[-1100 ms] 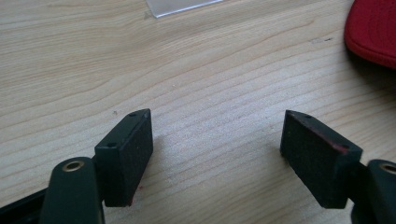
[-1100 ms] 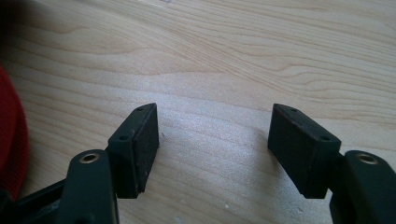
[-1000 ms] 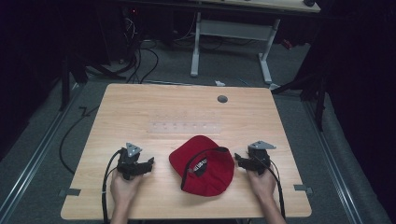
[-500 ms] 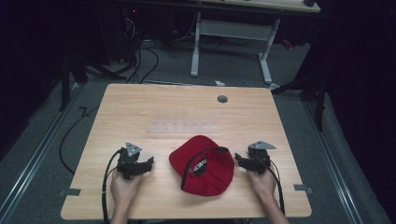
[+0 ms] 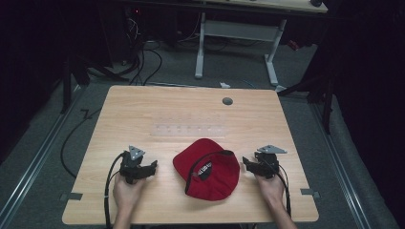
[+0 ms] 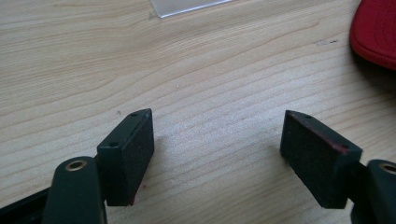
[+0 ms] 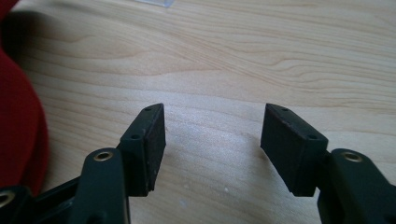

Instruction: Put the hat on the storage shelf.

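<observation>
We see a red baseball cap (image 5: 210, 168) lying on the light wooden bench (image 5: 143, 114), near the front edge and about in the middle between the two hands. The cap has a dark patch with small lettering on it, but the letters are too small for us to read. The left claw (image 5: 154, 167) rests low on the bench to the left of the cap, held by the person's left hand (image 5: 125, 191), and it does not touch the cap. In the left gripper view its two black jaws stand wide apart with only bare wood between them, so this claw is released and holds nothing; the red edge of the cap appears at the upper right corner there. The right claw (image 5: 245, 163) is just beside the right side of the cap, held by the right hand (image 5: 270, 186); we cannot tell from above if it touches the fabric. In the right gripper view its jaws are also spread with bare wood between them, so it is released too, and the red cap is at the left edge of that view. Farther back on the bench lies a thin clear plastic strip (image 5: 188, 130), and behind it there is a round grey cable hole (image 5: 228, 101). A black cable (image 5: 111, 191) trails from the left claw toward the front edge.
</observation>
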Available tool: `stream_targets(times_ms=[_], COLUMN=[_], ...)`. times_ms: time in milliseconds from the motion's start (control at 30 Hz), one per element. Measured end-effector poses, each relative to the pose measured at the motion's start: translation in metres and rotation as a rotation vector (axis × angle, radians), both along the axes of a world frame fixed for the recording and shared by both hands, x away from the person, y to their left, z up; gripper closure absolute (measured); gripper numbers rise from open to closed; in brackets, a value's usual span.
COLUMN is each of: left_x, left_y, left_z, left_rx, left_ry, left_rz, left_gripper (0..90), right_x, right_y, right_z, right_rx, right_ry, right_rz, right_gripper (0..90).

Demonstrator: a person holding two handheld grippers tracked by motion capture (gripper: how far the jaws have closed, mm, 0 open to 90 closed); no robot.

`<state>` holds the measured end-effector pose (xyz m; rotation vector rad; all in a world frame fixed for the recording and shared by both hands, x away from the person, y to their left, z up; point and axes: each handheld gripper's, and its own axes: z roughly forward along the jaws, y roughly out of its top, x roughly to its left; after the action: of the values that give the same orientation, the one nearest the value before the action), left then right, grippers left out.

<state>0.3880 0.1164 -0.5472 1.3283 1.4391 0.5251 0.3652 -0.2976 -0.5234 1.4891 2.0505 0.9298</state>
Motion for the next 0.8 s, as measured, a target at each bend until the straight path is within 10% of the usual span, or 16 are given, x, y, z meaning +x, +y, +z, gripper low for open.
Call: stream_targets(times_ms=[433,800], left_x=[0.000,0.000], left_y=[0.000,0.000], left_z=[0.000,0.000], left_rx=[-0.003,-0.002], left_ry=[0.000,0.001], left_rz=[0.002,0.000], left_gripper=[26.0,26.0], right_x=[-0.018,-0.035], right_y=[-0.008,0.003], right_z=[0.020,0.036], right_rx=[0.090,0.058], right_ry=[-0.036,-0.072], right_rz=[0.028,0.071], right_gripper=[43.5,42.3])
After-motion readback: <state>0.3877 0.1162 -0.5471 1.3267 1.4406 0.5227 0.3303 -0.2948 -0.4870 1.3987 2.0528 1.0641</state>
